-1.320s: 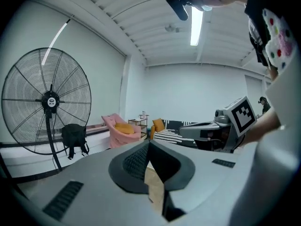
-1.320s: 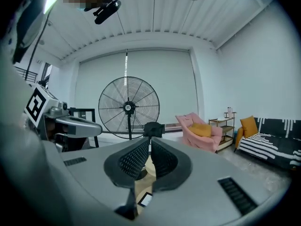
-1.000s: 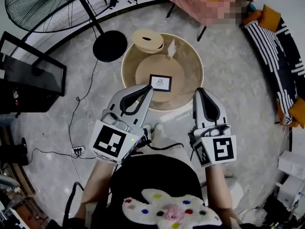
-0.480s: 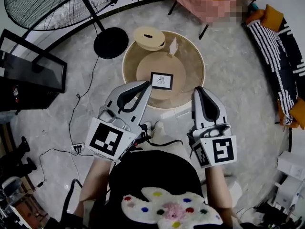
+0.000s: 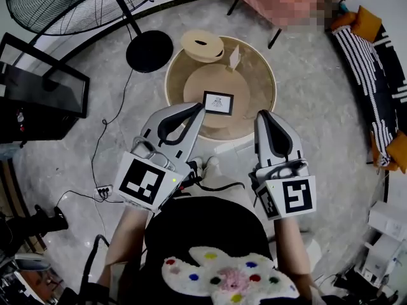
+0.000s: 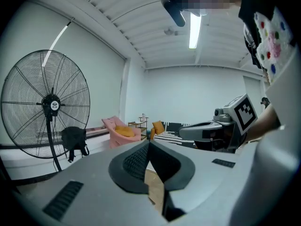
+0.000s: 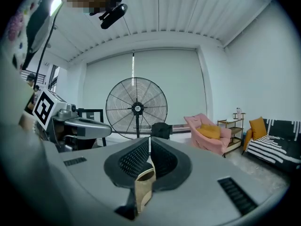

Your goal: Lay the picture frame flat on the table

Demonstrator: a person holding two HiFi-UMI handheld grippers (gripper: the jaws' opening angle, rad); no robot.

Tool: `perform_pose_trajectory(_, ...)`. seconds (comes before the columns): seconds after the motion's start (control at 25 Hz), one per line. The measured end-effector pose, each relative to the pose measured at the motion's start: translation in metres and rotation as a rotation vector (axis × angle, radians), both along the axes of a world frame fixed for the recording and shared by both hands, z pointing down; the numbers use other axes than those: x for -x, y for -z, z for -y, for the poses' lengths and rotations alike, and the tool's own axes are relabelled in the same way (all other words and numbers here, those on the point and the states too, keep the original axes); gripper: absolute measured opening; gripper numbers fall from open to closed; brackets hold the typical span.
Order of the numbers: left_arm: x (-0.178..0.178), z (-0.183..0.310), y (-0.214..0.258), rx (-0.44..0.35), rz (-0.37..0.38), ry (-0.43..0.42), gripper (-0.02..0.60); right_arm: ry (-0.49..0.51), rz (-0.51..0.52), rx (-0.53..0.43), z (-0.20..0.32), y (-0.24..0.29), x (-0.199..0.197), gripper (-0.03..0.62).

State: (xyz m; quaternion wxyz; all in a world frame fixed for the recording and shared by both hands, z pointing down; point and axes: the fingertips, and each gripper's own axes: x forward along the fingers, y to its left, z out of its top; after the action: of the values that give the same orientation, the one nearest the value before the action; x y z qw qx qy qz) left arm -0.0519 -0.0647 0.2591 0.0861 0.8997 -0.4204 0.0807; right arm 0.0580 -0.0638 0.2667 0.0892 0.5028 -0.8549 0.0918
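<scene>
Left gripper (image 5: 197, 108) and right gripper (image 5: 264, 117) fingers closed, empty — picture frame (image 5: 218, 102) just ahead of left fingers; a closed-finger poke could skid it across the bench (image 5: 257, 84).

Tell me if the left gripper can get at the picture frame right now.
Probably yes: the left gripper hovers right beside the picture frame, with nothing between them, though its jaws are shut.

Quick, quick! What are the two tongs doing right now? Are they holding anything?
Left tongs: closed, holding nothing.
Right tongs: closed, holding nothing.
</scene>
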Motion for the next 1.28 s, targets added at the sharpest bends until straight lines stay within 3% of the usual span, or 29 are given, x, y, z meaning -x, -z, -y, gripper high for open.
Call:
perform_pose_trajectory(0.08,0.0,0.0,0.0,0.001,-0.001,0.0,0.017,0.0,0.024,-0.029,0.004,0.006,0.004,0.041)
perform_pose_trajectory(0.28,0.0,-0.001,-0.001,0.007,-0.003,0.0,0.017,-0.005,-0.004,0.037,-0.001,-0.004,0.001,0.04)
perform_pose_trajectory(0.88,0.001,-0.002,-0.001,0.008,-0.004,-0.006,0.017,0.029,0.017,-0.027,-0.001,0.009,0.012,0.04)
perform_pose_trajectory(1.28,0.001,-0.002,0.0,0.008,-0.007,-0.004,0.017,0.023,-0.005,0.024,-0.005,-0.001,0.006,0.038)
